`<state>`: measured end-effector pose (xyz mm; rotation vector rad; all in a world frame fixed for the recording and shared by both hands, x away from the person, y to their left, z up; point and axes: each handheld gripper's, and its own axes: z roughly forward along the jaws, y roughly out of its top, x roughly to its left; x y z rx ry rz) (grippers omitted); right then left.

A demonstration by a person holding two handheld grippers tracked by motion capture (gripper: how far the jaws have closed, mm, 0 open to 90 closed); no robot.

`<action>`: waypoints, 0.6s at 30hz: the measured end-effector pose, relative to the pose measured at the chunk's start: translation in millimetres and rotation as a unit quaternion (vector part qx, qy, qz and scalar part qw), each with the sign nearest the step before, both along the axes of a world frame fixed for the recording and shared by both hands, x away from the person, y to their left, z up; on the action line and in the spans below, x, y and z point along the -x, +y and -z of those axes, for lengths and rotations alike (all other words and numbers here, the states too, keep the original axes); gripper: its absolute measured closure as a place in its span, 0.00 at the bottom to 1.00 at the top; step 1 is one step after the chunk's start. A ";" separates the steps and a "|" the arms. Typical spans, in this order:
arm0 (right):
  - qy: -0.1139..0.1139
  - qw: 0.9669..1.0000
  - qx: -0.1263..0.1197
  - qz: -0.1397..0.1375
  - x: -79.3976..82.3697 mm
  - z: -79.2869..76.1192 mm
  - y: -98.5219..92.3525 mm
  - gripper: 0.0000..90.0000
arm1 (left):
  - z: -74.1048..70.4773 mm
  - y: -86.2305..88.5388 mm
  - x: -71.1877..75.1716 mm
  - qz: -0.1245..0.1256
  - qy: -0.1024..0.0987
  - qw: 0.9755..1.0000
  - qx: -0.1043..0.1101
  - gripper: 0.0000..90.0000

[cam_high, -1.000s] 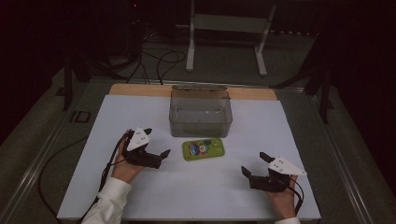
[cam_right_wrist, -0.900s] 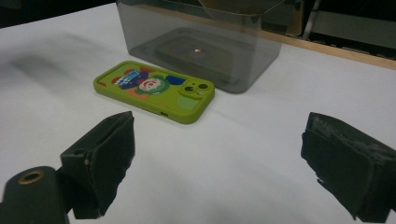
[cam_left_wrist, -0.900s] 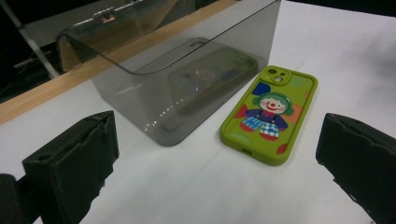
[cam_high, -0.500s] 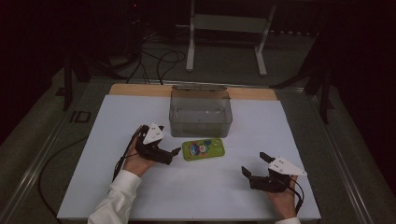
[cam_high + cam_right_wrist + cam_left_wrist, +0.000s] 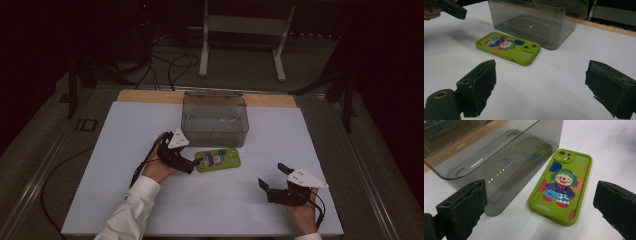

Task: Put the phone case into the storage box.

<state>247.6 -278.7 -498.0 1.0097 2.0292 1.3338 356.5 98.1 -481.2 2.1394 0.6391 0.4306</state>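
Note:
A green phone [image 5: 218, 159] in a clown-print case lies face down on the white table, just in front of a smoky clear plastic box [image 5: 215, 119]. My left gripper [image 5: 192, 161] is open at the phone's left end, jaws wide on either side of it. In the left gripper view the phone [image 5: 561, 189] lies between the two jaws, beside the box [image 5: 499, 157]. My right gripper [image 5: 271, 176] rests open near the front right of the table, apart from the phone [image 5: 508, 48], with nothing between its fingers.
The white sheet [image 5: 125, 135] covers the table, with a wooden strip [image 5: 150, 96] along its far edge. A metal stand [image 5: 242, 30] and cables [image 5: 165, 65] lie on the dark floor beyond. The box [image 5: 531, 22] looks empty.
My left gripper has moved right and forward across the table until its open jaws reach the phone's left end. The right gripper has stayed still.

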 end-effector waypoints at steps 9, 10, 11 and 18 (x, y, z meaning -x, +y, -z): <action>0.000 1.000 0.000 -0.001 -0.3 0.1 -0.3 0.11 | 4.0 -14.6 -7.7 0.017 0.012 0.999 -0.030 0.00; 0.000 1.000 0.000 -0.001 -0.3 0.1 -0.4 0.11 | 4.5 -16.0 -8.5 0.019 0.014 0.999 -0.035 0.00; 0.001 1.000 -0.001 -0.001 -0.3 0.1 -0.4 0.11 | 5.2 -17.6 -9.3 0.021 0.015 0.999 -0.039 0.00; 0.001 1.000 0.000 -0.001 -0.4 0.2 -0.3 0.11 | 7.9 -31.2 -13.6 0.039 0.026 0.997 -0.065 0.00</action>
